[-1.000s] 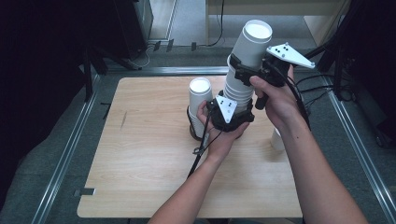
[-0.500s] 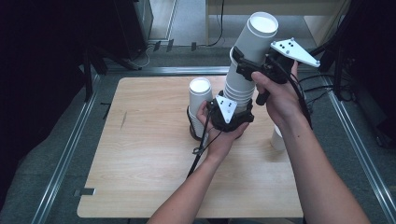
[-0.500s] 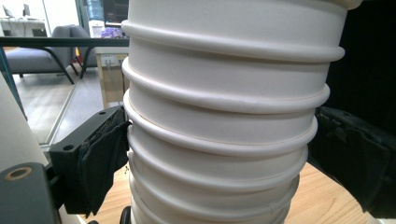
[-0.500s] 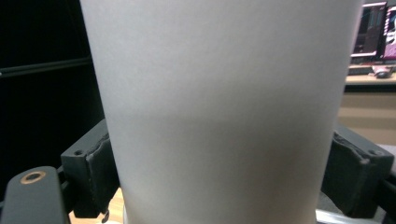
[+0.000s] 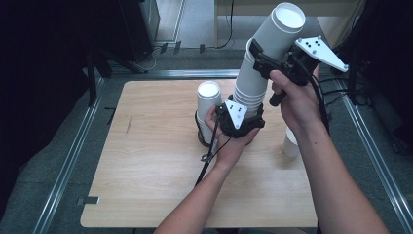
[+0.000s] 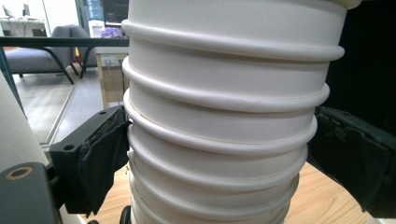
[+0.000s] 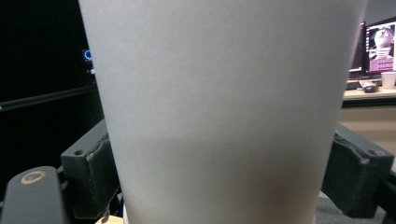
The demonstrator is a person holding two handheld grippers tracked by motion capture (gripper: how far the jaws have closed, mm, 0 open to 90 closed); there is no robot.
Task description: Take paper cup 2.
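Lifted higher – top cup (image 5: 280,29) | right claw (image 5: 272,66) grips it | left claw (image 5: 243,119) clamps stack (image 5: 251,92)

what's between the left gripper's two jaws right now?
The stack of nested white paper cups: in the left gripper view its ribbed rims fill the gap, both pads against its sides. The left gripper clamps its lower part.

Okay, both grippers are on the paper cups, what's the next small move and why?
Probably lift the right gripper further along the stack's tilt. It is clamped on the top cup, which already sticks well out, while the left gripper clamps the stack of cups low down, steadying it.
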